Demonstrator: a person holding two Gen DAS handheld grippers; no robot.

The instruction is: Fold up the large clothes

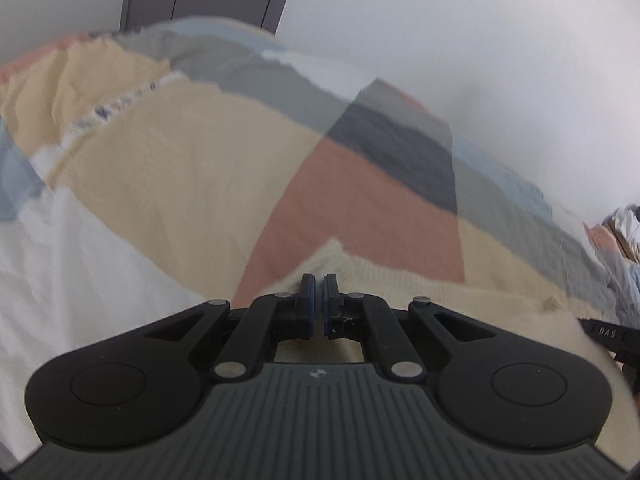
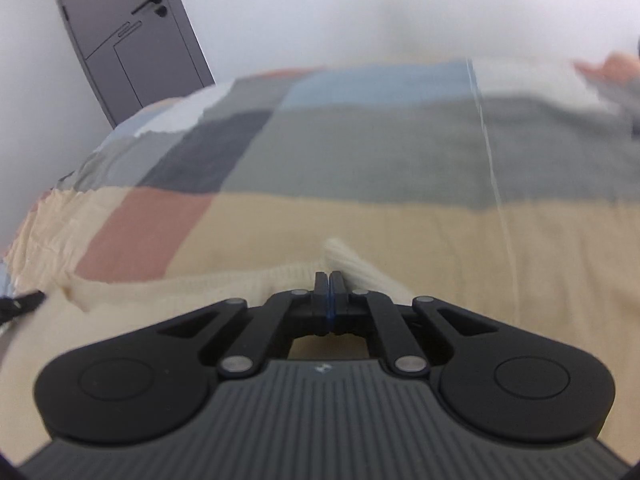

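A cream ribbed knit garment (image 1: pixel 460 300) lies on a bed under both grippers; it also shows in the right wrist view (image 2: pixel 192 288). My left gripper (image 1: pixel 319 280) is nearly shut, its blue pads pinching the garment's edge. My right gripper (image 2: pixel 329 280) is shut tight on a raised ribbed fold of the same garment (image 2: pixel 352 264). The right gripper's black body shows at the right edge of the left wrist view (image 1: pixel 612 336), and the left gripper's tip shows at the left edge of the right wrist view (image 2: pixel 20 302). Both views are blurred.
A patchwork bedcover (image 1: pixel 360 200) in beige, pink, grey, blue and white covers the bed (image 2: pixel 360 152). A white wall (image 1: pixel 480 40) stands behind. A grey door (image 2: pixel 128 40) with a black handle is at the far left. Crumpled cloth (image 1: pixel 628 224) lies at the right edge.
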